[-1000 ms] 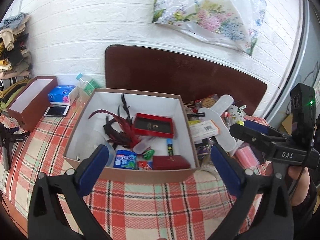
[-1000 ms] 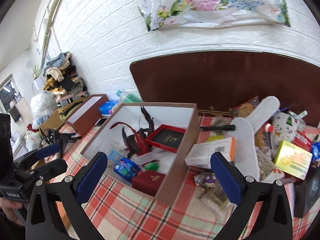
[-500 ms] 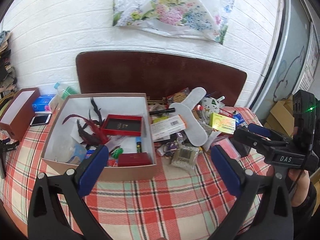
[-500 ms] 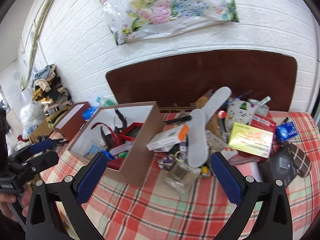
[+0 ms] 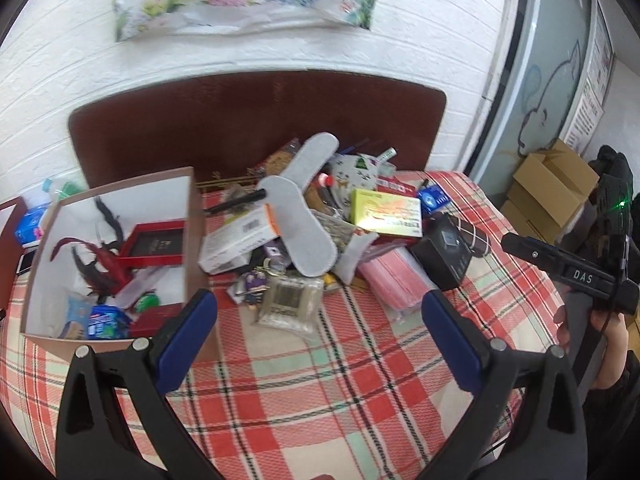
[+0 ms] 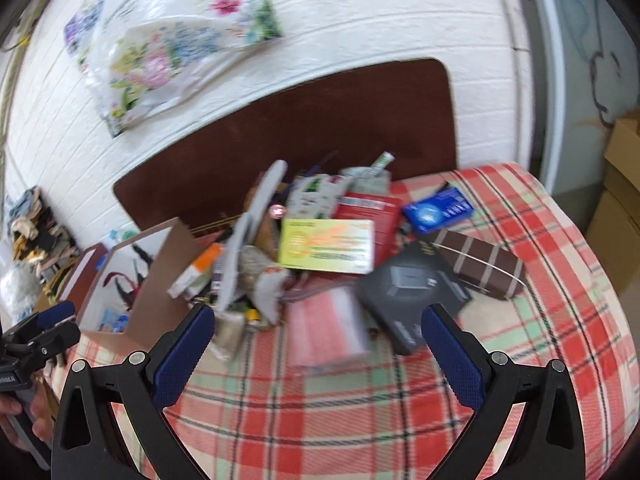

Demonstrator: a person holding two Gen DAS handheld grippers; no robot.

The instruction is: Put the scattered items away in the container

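An open brown cardboard box point(image 5: 195, 216) with a white inside stands at the left on the plaid cloth; it holds a red case, feathers and small packets. It also shows in the right wrist view point(image 6: 160, 264). A heap of loose items lies to its right: grey insoles point(image 5: 304, 236), a yellow-green box point(image 5: 386, 213) point(image 6: 328, 246), a black box point(image 5: 442, 252) point(image 6: 412, 292), a pink packet point(image 5: 386, 276) point(image 6: 326, 328), a clear pouch point(image 5: 290, 304). My left gripper point(image 5: 320, 316) is open and empty before the heap. My right gripper point(image 6: 318, 328) is open and empty above the pink packet.
A brown striped case point(image 6: 480, 266) and a blue packet point(image 6: 438, 212) lie at the right of the heap. A dark brown board point(image 5: 256, 120) leans on the white brick wall. A second brown box point(image 5: 6, 240) stands far left. Cardboard cartons point(image 5: 548, 188) sit on the floor at right.
Both grippers have swung to the right, from facing the box to facing the heap of loose items. Both stay open and empty.
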